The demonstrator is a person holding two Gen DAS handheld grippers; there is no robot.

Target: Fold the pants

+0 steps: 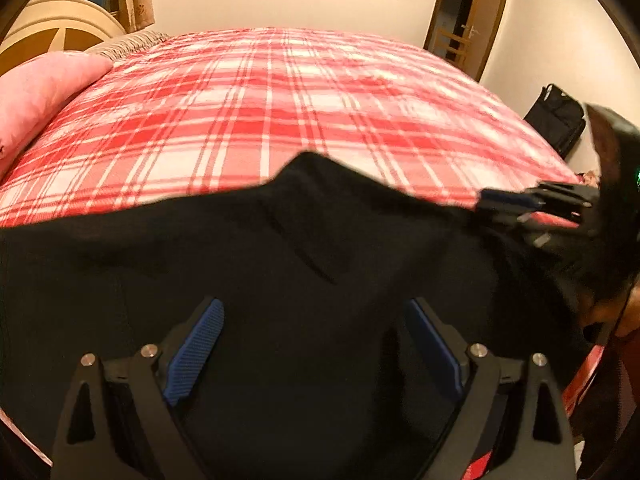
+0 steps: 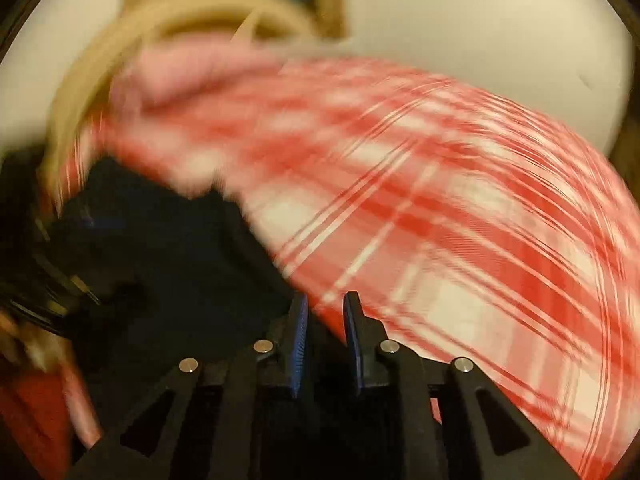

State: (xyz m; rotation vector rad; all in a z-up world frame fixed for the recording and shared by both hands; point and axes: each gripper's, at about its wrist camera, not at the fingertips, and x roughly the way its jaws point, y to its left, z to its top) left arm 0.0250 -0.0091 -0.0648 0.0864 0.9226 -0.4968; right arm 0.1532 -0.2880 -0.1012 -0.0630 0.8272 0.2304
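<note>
Left wrist: our left gripper [image 1: 312,356] is spread wide over the black pants [image 1: 280,280], which lie on the plaid bed [image 1: 280,100]; right gripper [image 1: 516,204] sits at their right edge. Right wrist, blurred: right gripper [image 2: 326,320] is nearly pressed together, can't tell if it pinches fabric. We judge the cloth soft and limp; grab hems or waistband.
</note>
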